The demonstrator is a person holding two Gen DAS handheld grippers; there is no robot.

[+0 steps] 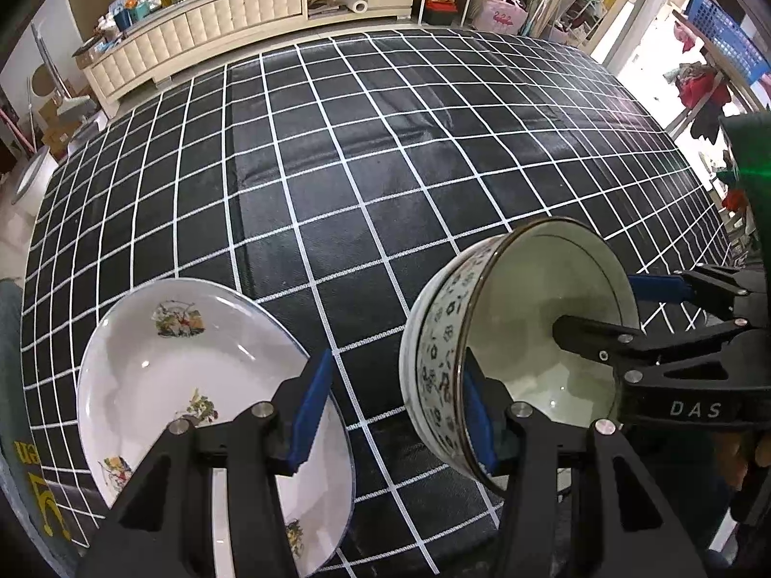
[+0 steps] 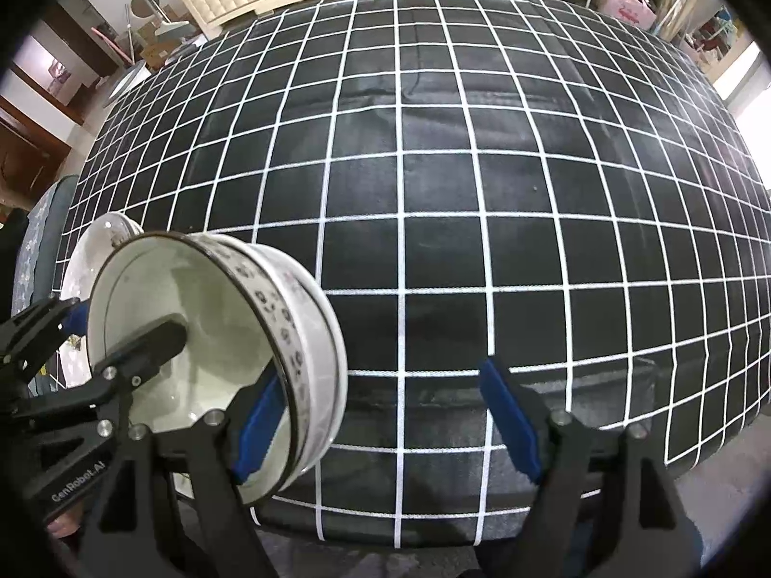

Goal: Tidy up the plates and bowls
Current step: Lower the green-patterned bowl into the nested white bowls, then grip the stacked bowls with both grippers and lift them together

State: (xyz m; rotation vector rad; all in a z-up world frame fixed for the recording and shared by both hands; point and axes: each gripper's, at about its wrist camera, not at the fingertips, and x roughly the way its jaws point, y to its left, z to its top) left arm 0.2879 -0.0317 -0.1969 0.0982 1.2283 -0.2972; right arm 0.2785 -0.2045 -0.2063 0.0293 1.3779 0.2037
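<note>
A white bowl with a blue flower pattern (image 1: 482, 351) is tilted on its side above the black grid cloth; it also shows in the right wrist view (image 2: 221, 337). Both grippers stand at it. My left gripper (image 1: 395, 414) is open, its right pad at the bowl's rim. My right gripper (image 2: 385, 419) is open, its left pad at the bowl's rim. Each gripper has one finger reaching inside the bowl as the other view shows it. A white plate with flower prints (image 1: 192, 385) lies left of the bowl, partly under my left gripper; its edge shows in the right wrist view (image 2: 96, 241).
The black cloth with white grid lines (image 1: 385, 168) covers the table (image 2: 482, 192). A cream cabinet (image 1: 217, 19) with clutter stands behind the far edge. The table's near edge shows in the right wrist view at the lower right.
</note>
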